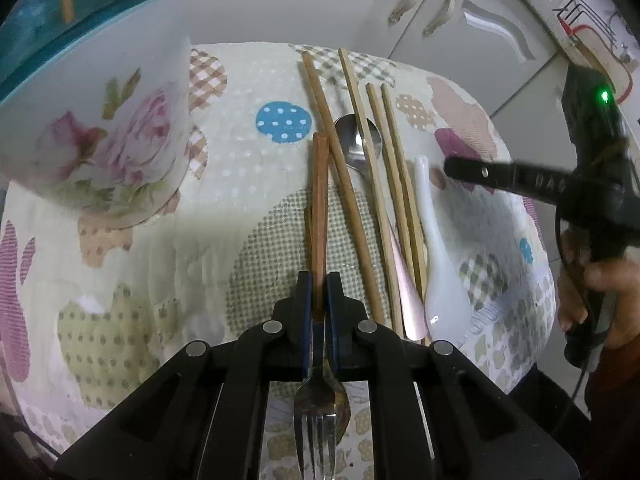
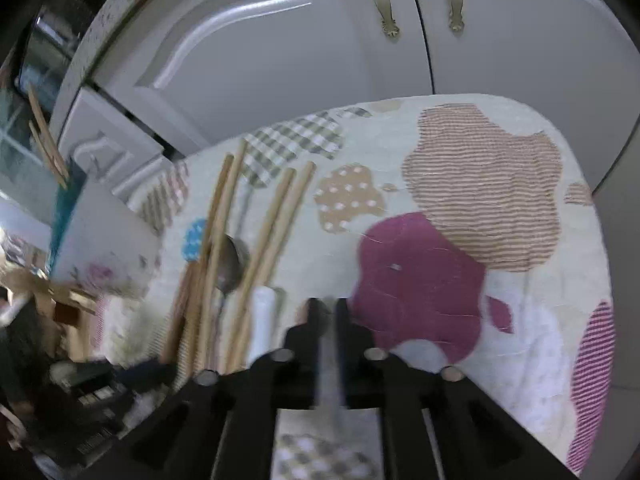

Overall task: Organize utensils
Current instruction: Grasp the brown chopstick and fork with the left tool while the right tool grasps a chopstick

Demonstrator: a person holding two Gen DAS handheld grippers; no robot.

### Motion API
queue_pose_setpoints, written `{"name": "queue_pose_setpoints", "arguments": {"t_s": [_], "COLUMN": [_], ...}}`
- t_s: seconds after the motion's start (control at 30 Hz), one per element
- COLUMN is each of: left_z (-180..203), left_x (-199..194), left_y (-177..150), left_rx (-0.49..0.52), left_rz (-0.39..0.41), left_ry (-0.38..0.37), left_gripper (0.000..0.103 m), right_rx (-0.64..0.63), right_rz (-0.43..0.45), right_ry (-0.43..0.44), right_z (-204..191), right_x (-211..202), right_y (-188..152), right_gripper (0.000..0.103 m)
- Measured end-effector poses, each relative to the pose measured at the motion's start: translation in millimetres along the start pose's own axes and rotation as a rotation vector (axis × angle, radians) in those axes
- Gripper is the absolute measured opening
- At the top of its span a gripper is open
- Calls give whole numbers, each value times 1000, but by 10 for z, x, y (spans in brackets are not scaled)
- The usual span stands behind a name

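Note:
My left gripper (image 1: 319, 280) is shut on the brown wooden handle (image 1: 320, 208) of a metal fork (image 1: 316, 416), whose tines point back under the gripper; a spoon bowl seems to sit behind them. Several bamboo chopsticks (image 1: 394, 184), a metal spoon (image 1: 357, 136), a white ceramic spoon (image 1: 436, 256) and a pink-handled utensil (image 1: 408, 288) lie on the patchwork cloth (image 1: 168, 280). My right gripper (image 2: 325, 306) hovers by the white spoon (image 2: 262, 320), its jaws nearly closed with nothing between them; it also shows in the left wrist view (image 1: 450, 168). The right view is blurred.
A white floral cup (image 1: 108, 148) stands at the left of the cloth, with a teal container (image 1: 80, 20) behind it. Grey cabinet doors (image 2: 304, 40) rise beyond the table's far edge. A hand (image 1: 600, 296) holds the right gripper.

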State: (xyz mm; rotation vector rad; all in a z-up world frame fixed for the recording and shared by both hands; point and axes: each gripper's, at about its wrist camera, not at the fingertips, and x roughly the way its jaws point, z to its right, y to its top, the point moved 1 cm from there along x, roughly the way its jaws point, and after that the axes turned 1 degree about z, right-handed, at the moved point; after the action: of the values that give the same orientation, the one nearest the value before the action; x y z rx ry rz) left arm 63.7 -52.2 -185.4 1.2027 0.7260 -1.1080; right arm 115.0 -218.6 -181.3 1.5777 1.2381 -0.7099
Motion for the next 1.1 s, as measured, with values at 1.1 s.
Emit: {"name": "queue_pose_setpoints", "arguments": {"t_s": [1.1], "left_z": [169], "left_x": [-49], "left_y": [479], "left_rx": [19], "left_rz": [118], "left_ry": [6], "left_gripper": [8], "right_rx": [-39], "right_rz": [144], "right_ry": [201], "right_z": [-307], "right_x": [-639], "right_y": [313], "right_gripper": [5]}}
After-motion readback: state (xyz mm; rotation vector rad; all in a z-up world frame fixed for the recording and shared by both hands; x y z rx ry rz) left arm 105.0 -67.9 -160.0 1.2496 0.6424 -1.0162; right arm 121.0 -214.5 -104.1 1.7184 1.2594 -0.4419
